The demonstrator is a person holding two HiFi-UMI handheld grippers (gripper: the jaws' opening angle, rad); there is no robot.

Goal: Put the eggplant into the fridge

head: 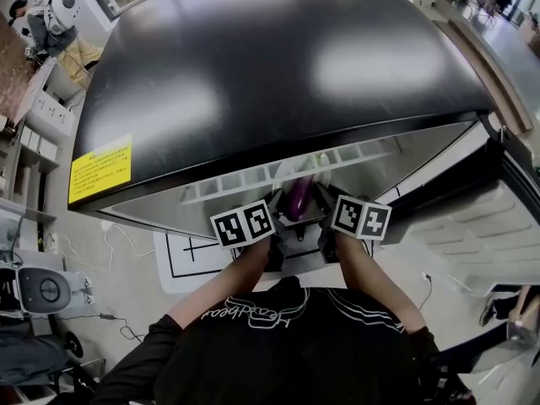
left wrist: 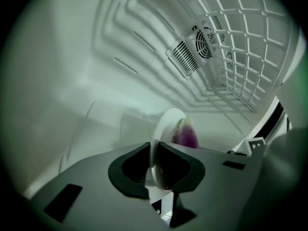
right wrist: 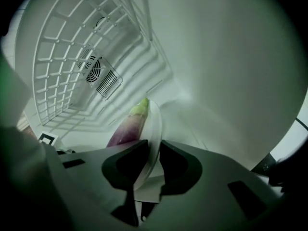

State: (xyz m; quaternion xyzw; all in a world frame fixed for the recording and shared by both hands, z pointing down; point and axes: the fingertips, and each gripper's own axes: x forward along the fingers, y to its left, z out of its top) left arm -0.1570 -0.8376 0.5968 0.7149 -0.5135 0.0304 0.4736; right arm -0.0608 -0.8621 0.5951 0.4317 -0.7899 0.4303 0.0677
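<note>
A purple eggplant (head: 297, 199) with a green stem end lies on a white plate, just inside the open fridge (head: 253, 66). In the left gripper view the plate (left wrist: 166, 124) stands edge-on with the eggplant (left wrist: 185, 134) behind its rim, and my left gripper (left wrist: 154, 165) is shut on the near rim. In the right gripper view my right gripper (right wrist: 154, 165) is shut on the opposite rim of the plate (right wrist: 155, 124), the eggplant (right wrist: 129, 128) to its left. From the head view, the left gripper (head: 277, 216) and right gripper (head: 322, 206) flank the eggplant.
The fridge's inside is white, with a wire shelf (left wrist: 240, 42) overhead and a fan vent (left wrist: 199, 44) on the back wall. Its door (head: 498, 226) stands open at the right. A yellow label (head: 99, 169) sits on the black top. A person sits far left.
</note>
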